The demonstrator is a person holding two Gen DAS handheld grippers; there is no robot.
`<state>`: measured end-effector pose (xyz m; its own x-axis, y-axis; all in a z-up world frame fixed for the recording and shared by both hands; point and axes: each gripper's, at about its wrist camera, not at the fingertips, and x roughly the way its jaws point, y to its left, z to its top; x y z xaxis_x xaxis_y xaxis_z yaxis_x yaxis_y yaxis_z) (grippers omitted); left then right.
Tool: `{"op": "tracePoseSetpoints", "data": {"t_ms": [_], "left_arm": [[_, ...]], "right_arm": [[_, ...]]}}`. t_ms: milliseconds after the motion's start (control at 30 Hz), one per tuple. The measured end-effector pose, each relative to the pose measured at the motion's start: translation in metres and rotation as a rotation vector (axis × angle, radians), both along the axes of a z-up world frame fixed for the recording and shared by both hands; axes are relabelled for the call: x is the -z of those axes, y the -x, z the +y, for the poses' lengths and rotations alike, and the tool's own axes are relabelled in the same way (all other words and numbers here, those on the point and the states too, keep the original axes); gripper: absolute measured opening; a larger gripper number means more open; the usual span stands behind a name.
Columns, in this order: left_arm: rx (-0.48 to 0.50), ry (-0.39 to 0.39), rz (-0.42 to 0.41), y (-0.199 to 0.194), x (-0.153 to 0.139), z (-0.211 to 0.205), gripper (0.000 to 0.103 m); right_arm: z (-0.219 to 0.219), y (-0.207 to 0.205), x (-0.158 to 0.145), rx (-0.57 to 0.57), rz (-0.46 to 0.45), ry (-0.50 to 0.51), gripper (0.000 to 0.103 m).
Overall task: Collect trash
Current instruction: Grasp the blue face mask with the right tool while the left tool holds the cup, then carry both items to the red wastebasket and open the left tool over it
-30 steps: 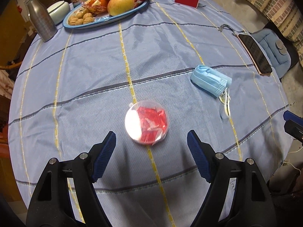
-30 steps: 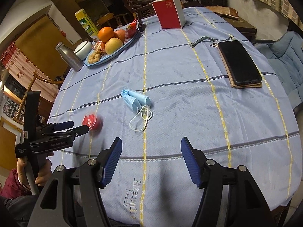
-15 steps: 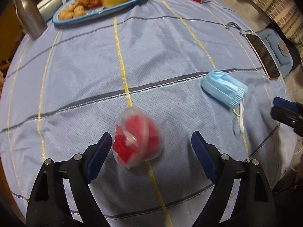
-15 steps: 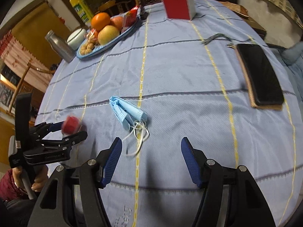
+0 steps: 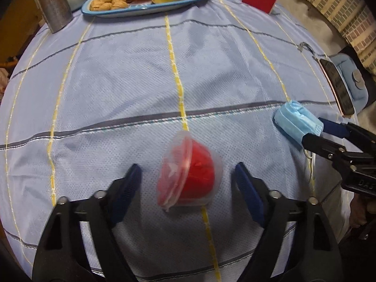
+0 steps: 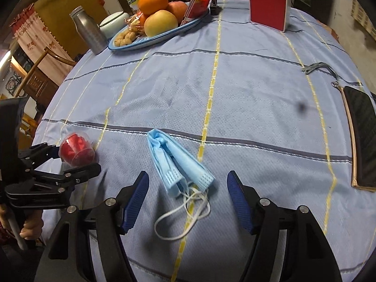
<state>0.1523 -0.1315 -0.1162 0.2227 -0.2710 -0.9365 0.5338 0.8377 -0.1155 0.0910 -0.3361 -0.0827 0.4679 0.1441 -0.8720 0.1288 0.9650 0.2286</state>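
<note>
The tipped red jelly cup [image 5: 189, 176] lies between the spread fingers of the left gripper [image 5: 186, 183], while the folded face mask [image 6: 179, 164] lies just ahead of the equally open right gripper [image 6: 188, 188].

On the desk [image 6: 235, 82], the cup [image 5: 188, 174] lies tipped between the left tongs [image 5: 186, 183], near the front edge. The mask [image 6: 178, 164] lies beside it, between the right tongs [image 6: 188, 188]. The fruit tray [image 6: 162, 35] sits at the far edge.

Dim, warm indoor light from above. Strong fisheye bending with dark vignette at all corners. Motion blur on the red cup [image 5: 190, 174] at lower centre of the left view; soft shadows underneath. Dark smudge at right of the right view.
</note>
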Motion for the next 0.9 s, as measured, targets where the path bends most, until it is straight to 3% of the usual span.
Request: {"op": "tracePoseSetpoints", "data": {"t_ms": [100,133,167,500,900], "left_arm": [[0.009,0.022,-0.003,0.001,-0.004,0.004,0.041],[0.011,0.035,0.003,0.002,-0.006,0.006,0.036],[0.012,0.047,-0.001,0.003,-0.010,0.007,0.032],[0.033,0.096,-0.119,0.032,-0.057,0.019,0.031],[-0.015,0.104,-0.160,0.053,-0.080,0.064,0.031]], "right_arm": [[0.002,0.001,-0.004,-0.013,-0.016,-0.006,0.012],[0.003,0.003,-0.008,-0.016,-0.030,-0.009,0.008],[0.003,0.005,-0.012,-0.017,-0.048,-0.007,0.007],[0.024,0.050,-0.067,-0.026,-0.190,0.073,0.006],[0.050,0.097,-0.087,0.021,-0.232,0.059,0.006]]}}
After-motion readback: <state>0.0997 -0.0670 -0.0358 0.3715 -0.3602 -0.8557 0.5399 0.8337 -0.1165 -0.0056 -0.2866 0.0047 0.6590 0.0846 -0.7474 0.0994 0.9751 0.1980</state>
